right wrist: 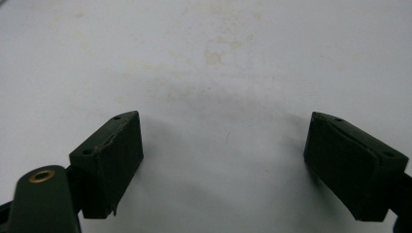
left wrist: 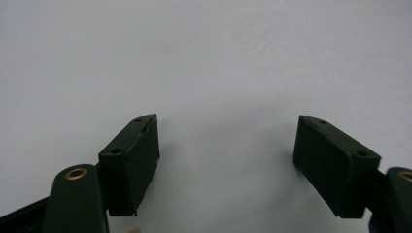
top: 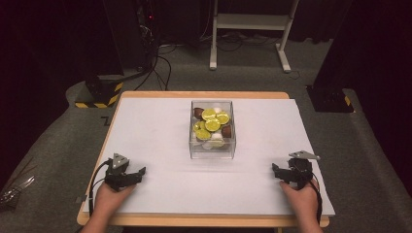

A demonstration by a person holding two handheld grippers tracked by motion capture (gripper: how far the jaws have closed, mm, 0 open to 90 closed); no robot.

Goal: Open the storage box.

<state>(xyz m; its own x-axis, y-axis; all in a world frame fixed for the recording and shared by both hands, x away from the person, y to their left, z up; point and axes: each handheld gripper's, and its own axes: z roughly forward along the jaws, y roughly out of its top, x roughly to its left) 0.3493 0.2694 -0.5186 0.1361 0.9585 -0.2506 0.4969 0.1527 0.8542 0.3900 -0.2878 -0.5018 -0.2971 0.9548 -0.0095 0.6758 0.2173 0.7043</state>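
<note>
We find a clear plastic box (top: 212, 130) standing upright near the middle of the white table (top: 155, 126), open at the top and filled with small pieces: yellow-green round slices (top: 212, 124), dark brown chunks (top: 198, 113) and a few whitish bits (top: 216, 110) that are too small to name surely. We judge the box stiff and thin-walled, smooth and likely slippery on its flat sides, light in itself but loaded loosely, so tipping it would spill the contents. Its top looks roughly square, perhaps slightly longer running away from us, with its edges square to the table edge and its opening pointing straight up. We would take it across two opposite walls, low down, or by the rim, one gripper each side; the slices inside look light and would suit a pinch across their flat faces. The left gripper (top: 141, 171) rests at the near left of the table, jaws spread with nothing between them, bare table beyond its pads (left wrist: 128, 162). The right gripper (top: 276, 171) rests at the near right, likewise spread and empty (right wrist: 231, 165). Both sit well apart from the box.
</note>
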